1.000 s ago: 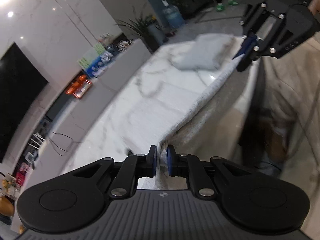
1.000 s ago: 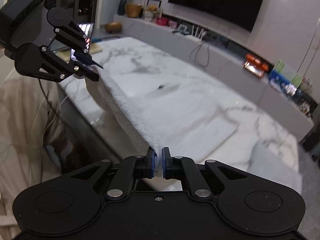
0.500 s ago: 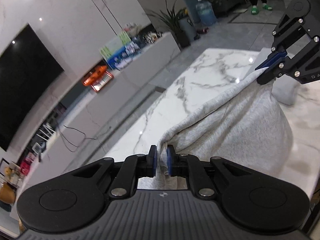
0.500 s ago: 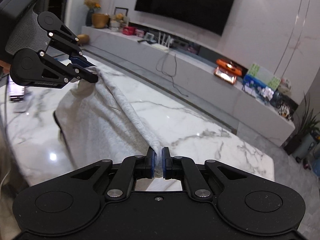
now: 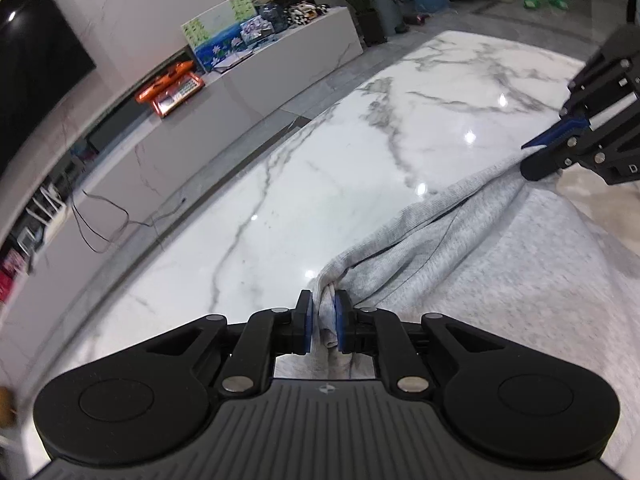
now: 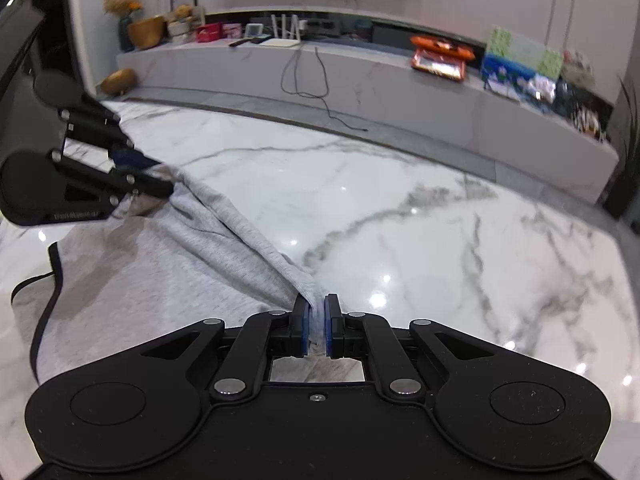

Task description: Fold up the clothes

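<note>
A grey garment (image 5: 460,264) lies spread on a white marble table (image 5: 320,184), its far edge lifted and stretched between two hand-held grippers. The left hand-held gripper (image 5: 323,318) is clamped on a bunched corner of the cloth. The right hand-held gripper (image 6: 316,326) pinches the other corner, its blue pads closed on a thin fold. The held edge is the garment's long axis here: it runs straight from one hand-held gripper to the other, low over the marble, with the rest of the cloth trailing back toward the person. Each end is equally in hand, so neither arm is nearer. Any coming move would carry this edge as one line.

Compared with a second ago, the edge now sits well in over the table rather than at its near rim, and most of the cloth rests on the marble. Whether the layers underneath already lie doubled is hard to tell.
</note>
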{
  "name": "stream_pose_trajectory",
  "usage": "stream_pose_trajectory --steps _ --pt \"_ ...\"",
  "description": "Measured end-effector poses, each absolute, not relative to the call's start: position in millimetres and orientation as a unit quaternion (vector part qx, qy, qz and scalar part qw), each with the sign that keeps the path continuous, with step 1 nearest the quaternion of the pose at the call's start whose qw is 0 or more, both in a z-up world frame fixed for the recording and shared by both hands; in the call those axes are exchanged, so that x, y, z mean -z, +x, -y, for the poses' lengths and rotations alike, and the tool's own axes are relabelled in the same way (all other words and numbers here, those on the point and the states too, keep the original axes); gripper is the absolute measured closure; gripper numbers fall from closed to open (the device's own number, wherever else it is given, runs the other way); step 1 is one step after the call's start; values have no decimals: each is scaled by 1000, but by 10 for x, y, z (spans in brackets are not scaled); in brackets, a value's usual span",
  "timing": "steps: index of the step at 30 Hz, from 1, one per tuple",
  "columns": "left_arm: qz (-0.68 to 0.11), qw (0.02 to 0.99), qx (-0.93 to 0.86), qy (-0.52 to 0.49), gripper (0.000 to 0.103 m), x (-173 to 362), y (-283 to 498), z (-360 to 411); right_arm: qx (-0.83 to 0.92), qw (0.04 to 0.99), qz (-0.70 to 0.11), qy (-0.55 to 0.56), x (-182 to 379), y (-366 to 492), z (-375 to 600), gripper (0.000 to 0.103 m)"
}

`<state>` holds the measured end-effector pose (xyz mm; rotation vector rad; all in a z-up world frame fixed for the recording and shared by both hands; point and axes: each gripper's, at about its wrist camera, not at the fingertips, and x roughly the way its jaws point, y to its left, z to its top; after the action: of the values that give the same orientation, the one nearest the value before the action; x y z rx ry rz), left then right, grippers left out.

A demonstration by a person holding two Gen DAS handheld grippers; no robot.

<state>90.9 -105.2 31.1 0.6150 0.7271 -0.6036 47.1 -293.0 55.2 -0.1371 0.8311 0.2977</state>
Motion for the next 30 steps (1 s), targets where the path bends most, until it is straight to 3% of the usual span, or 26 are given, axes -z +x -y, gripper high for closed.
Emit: stream_pose_trajectory --steps 3,7,11,19,30 --pt "-339 859 287 253 85 -293 969 956 -137 906 -397 -44 -503 501 2950 91" --pt "-327 879 270 221 67 -367 958 819 -126 915 -383 5 -512 461 3082 85" --pt "-306 899 250 189 66 -566 843 670 -109 929 -353 25 -719 267 3099 75" --pt "-313 900 250 174 66 -739 250 473 -121 933 -334 46 -867 -153 2812 75" --pt "-358 889 247 141 67 -289 318 435 -117 923 -361 61 -567 -44 2612 66"
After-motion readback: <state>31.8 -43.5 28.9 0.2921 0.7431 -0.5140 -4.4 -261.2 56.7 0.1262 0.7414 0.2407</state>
